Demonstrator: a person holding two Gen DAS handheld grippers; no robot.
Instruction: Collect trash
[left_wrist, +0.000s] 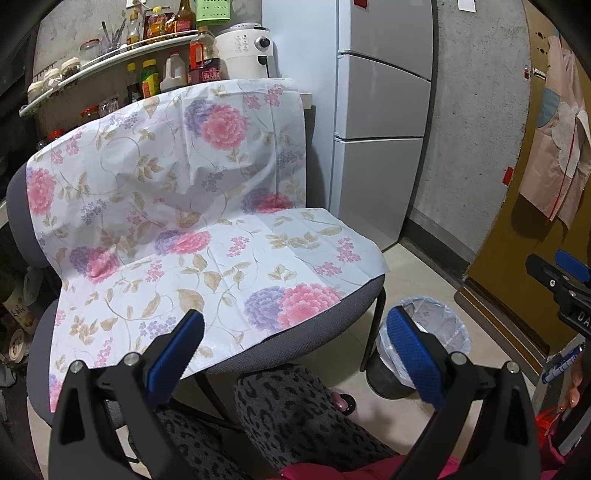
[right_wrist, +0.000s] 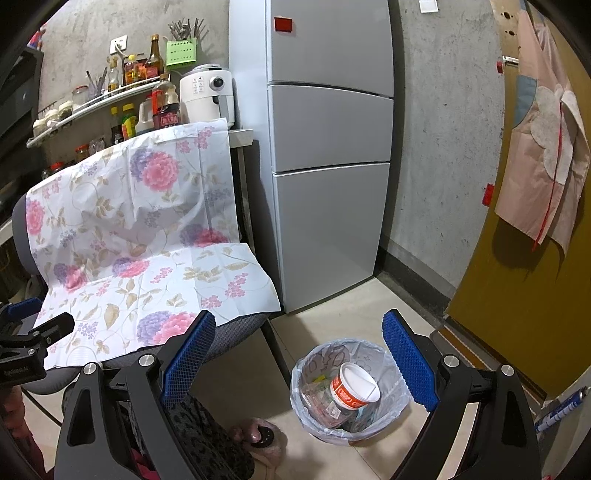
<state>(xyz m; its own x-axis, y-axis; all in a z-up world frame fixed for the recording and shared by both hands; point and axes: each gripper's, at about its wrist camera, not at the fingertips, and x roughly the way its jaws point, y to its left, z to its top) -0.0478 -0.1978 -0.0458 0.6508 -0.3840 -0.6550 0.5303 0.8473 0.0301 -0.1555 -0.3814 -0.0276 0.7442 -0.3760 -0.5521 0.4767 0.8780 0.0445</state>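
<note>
A small trash bin (right_wrist: 347, 391) with a clear plastic liner stands on the tiled floor to the right of the chair; it also shows in the left wrist view (left_wrist: 424, 343). Inside it lie a white and red paper cup (right_wrist: 354, 386) and crumpled wrappers (right_wrist: 321, 400). My right gripper (right_wrist: 299, 358) is open and empty, held above the bin. My left gripper (left_wrist: 295, 350) is open and empty, held over the front edge of the chair seat (left_wrist: 229, 273), which is covered by a floral cloth with nothing on it.
A grey fridge (right_wrist: 328, 147) stands behind the chair and bin. A shelf with bottles (left_wrist: 110, 55) and a white appliance (left_wrist: 247, 48) are at the back left. A brown door (right_wrist: 535, 295) with a hanging apron is at the right. The person's patterned legs (left_wrist: 291, 417) are below.
</note>
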